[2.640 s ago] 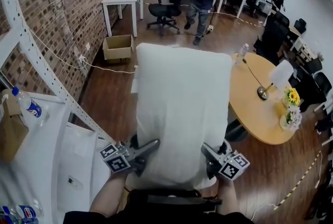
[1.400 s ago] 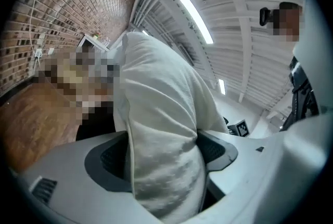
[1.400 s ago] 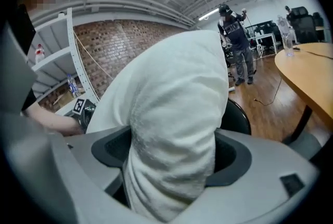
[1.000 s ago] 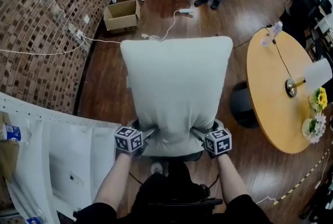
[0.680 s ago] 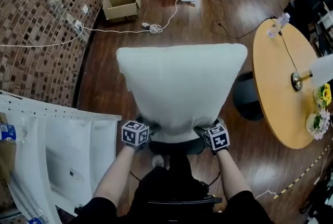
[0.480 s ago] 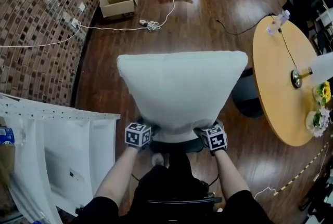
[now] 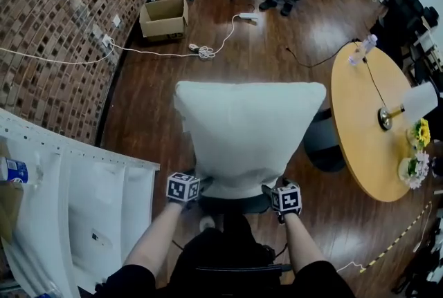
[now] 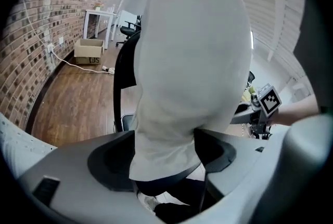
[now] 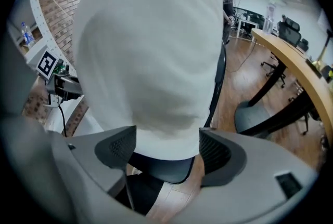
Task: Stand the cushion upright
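Cushion (image 7: 249, 134) set on its lower edge on the office chair (image 7: 234, 205), apparently leaning on the backrest. The left gripper (image 7: 199, 184) jaws clamp one lower corner. The right gripper (image 7: 267, 190) jaws, just closing further, pinch the other. Upright pose looks reached; release and a self-standing check are left.

The cushion (image 7: 249, 134) is plain white. The left hand-held gripper (image 8: 164, 155) and right hand-held gripper (image 9: 167, 150) are grey, each with a black-and-white square-patterned cube. Black chair seat (image 7: 234, 205). Dark brown wood floor (image 7: 242, 54), red-brown brick wall (image 7: 55, 27), orange-tan round worktop (image 7: 363, 124), tan cardboard box (image 7: 164, 18).
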`<state>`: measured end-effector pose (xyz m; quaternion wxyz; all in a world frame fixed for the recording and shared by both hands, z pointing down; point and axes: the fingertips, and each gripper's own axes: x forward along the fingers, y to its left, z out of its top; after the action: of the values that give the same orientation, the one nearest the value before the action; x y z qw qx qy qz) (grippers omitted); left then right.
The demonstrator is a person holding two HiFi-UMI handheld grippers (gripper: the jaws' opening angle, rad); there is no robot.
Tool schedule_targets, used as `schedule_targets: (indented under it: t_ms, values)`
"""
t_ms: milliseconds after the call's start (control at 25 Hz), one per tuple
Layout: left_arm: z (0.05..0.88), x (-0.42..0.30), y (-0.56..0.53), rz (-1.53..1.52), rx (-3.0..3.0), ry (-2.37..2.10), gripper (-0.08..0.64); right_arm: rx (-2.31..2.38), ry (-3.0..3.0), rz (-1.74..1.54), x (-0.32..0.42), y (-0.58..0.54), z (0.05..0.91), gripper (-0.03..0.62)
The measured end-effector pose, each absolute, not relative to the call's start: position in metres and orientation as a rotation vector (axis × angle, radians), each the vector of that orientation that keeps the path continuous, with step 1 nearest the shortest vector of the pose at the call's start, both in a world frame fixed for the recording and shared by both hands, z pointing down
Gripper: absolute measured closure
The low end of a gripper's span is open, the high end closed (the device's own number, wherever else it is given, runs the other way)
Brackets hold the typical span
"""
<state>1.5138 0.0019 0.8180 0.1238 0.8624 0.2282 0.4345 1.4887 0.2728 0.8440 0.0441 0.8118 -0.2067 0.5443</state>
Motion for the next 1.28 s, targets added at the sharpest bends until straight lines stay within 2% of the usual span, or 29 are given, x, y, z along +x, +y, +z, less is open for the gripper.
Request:
schedule_targets:
  t_ms: [160, 240, 280, 320, 440, 480, 520, 560, 640, 840, 1040, 1280]
  values:
    - [0.771, 1.521, -0.019, 1.153, 2.581, 0.651, 0.217, 2.608, -0.648, 1.589, 1.480, 0.260, 0.809, 0.238]
    - [0.738, 1.525, -0.027, 1.079, 2.620, 0.667, 0.221, 2.740, -0.627, 1.469, 1.484, 0.255, 0.775, 0.238]
    - [0.721, 1.524, -0.030, 1.034, 2.628, 0.677, 0.221, 2.828, -0.602, 1.382, 1.485, 0.256, 0.752, 0.259]
    - [0.704, 1.521, -0.032, 0.980, 2.630, 0.681, 0.222, 2.931, -0.574, 1.291, 1.485, 0.258, 0.728, 0.311]
    - [0.655, 1.508, -0.051, 0.784, 2.689, 0.615, 0.252, 3.291, -0.624, 1.123, 1.476, 0.263, 0.674, 0.409]
    - [0.641, 1.503, -0.061, 0.720, 2.733, 0.575, 0.301, 3.414, -0.729, 1.115, 1.469, 0.259, 0.661, 0.460]
    - [0.629, 1.497, -0.071, 0.663, 2.771, 0.535, 0.348, 3.524, -0.868, 1.118, 1.461, 0.255, 0.651, 0.544]
    - [0.619, 1.489, -0.077, 0.615, 2.795, 0.500, 0.393, 3.612, -1.011, 1.119, 1.451, 0.251, 0.643, 0.591]
    - [0.605, 1.472, -0.079, 0.553, 2.798, 0.453, 0.557, 3.705, -1.256, 1.094, 1.433, 0.247, 0.630, 0.591]
    - [0.584, 1.430, -0.031, 0.474, 2.777, 0.518, 0.557, 3.499, -1.334, 1.013, 1.393, 0.255, 0.614, 0.592]
    - [0.542, 1.390, 0.012, 0.351, 2.797, 0.597, 0.557, 3.334, -1.349, 0.789, 1.351, 0.269, 0.558, 0.592]
    - [0.504, 1.305, 0.086, 0.162, 2.795, 0.630, 0.557, 3.216, -1.306, 0.595, 1.274, 0.330, 0.525, 0.592]
